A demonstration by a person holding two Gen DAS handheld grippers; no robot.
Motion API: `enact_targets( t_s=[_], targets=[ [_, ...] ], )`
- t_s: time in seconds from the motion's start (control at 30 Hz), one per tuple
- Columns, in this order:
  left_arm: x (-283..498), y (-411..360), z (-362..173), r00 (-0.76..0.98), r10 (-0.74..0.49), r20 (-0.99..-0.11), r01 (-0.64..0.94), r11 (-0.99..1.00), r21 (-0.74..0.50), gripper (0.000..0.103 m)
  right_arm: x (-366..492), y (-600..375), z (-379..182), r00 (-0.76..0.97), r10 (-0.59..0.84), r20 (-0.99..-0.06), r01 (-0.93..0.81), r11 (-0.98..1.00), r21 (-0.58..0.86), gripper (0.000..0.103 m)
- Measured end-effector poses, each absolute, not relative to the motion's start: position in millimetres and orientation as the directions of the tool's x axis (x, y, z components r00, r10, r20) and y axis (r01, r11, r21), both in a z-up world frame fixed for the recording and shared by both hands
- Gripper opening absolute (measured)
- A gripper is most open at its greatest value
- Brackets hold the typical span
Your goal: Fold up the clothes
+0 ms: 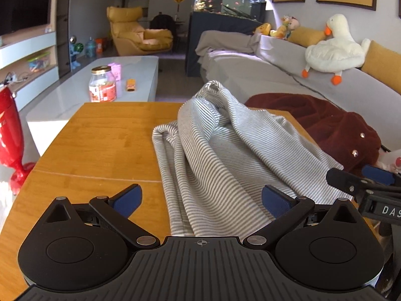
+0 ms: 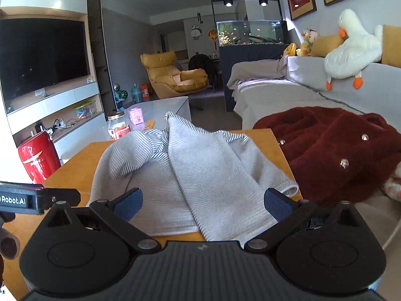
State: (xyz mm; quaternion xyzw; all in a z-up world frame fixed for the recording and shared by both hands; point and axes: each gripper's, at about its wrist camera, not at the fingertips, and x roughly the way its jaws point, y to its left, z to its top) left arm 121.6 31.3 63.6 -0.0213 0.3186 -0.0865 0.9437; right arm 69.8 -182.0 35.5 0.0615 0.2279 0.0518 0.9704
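A grey-and-white striped garment (image 1: pixel 220 155) lies bunched and partly folded on the right half of the wooden table (image 1: pixel 100 138); one part rises in a peak at the far side. My left gripper (image 1: pixel 201 200) is open above the garment's near edge, nothing between its blue pads. In the right wrist view the same garment (image 2: pixel 190 175) spreads across the table (image 2: pixel 75 170), and my right gripper (image 2: pixel 203 202) is open just over its near hem, holding nothing. The right gripper's tip (image 1: pixel 363 180) shows at the right edge of the left wrist view.
A dark red fleece garment (image 2: pixel 330 150) with metal snaps lies on the grey sofa (image 2: pixel 275 95) right of the table. A red container (image 2: pixel 37 158) stands left of it. Beyond are a low white table (image 1: pixel 120 75) with a jar (image 1: pixel 102 85), and a plush goose (image 1: pixel 335 47).
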Motion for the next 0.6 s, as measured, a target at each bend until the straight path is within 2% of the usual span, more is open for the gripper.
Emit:
enact_targets(
  t_s=[0.23, 0.47, 0.6],
  targets=[
    [171, 34, 65, 0.771, -0.219, -0.598, 0.189, 0.975, -0.114, 0.103, 138, -186, 41, 0.902, 0.152, -0.404, -0.074, 0.976, 0.203, 0.103],
    [203, 26, 57, 0.765, -0.232, -0.601, 0.215, 0.971, -0.101, 0.103, 197, -184, 19, 0.966, 0.184, -0.182, -0.148, 0.97, 0.195, 0.103],
    [216, 23, 51, 0.767, -0.201, -0.61, 0.21, 0.976, -0.058, 0.103, 219, -182, -7, 0.947, 0.226, -0.228, -0.171, 0.956, 0.24, 0.103]
  ],
)
